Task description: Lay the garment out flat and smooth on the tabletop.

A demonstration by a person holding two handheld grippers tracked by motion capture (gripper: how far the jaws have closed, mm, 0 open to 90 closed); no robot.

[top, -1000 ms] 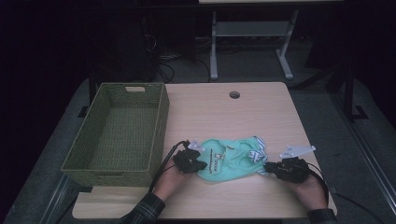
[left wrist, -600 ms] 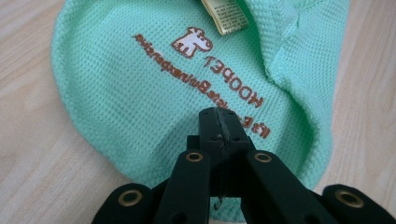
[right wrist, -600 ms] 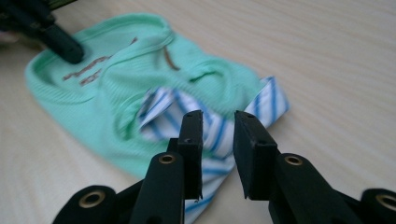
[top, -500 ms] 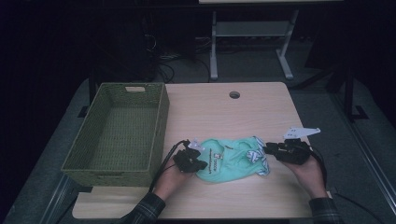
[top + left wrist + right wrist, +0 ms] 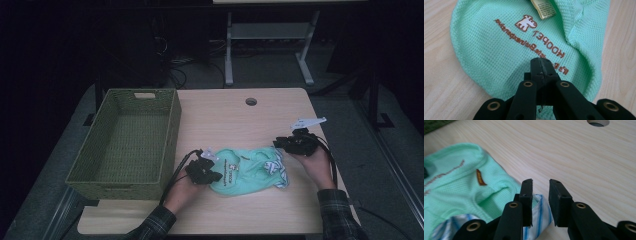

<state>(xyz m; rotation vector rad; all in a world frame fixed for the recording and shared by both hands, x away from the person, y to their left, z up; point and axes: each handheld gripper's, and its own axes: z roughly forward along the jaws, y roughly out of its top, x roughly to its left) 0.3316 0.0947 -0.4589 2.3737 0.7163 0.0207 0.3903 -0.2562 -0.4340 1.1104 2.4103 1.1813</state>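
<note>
A mint-green mesh garment [image 5: 245,172] with brown lettering lies crumpled on the wooden table [image 5: 225,120], near its front edge. My left gripper [image 5: 212,176] rests at the garment's left end. In the left gripper view its jaws are pressed together on the mint fabric [image 5: 499,45], and the left gripper [image 5: 541,62] pinches it just below the lettering. My right gripper [image 5: 280,144] hovers at the garment's upper right corner. Seen from its own camera, the right gripper [image 5: 541,185] is open, with nothing between its jaws, above a blue-striped white edge [image 5: 539,215] of the garment [image 5: 456,192].
A green woven basket [image 5: 172,130] stands on the left side of the table, close to my left hand. A round cable hole [image 5: 251,101] sits near the table's far edge. Bare wood stretches behind the garment. Desk legs and cables fill the dark floor beyond.
My right gripper has moved away from the front edge, up and back toward the garment's upper right corner. The left gripper has stayed in place on the fabric.
</note>
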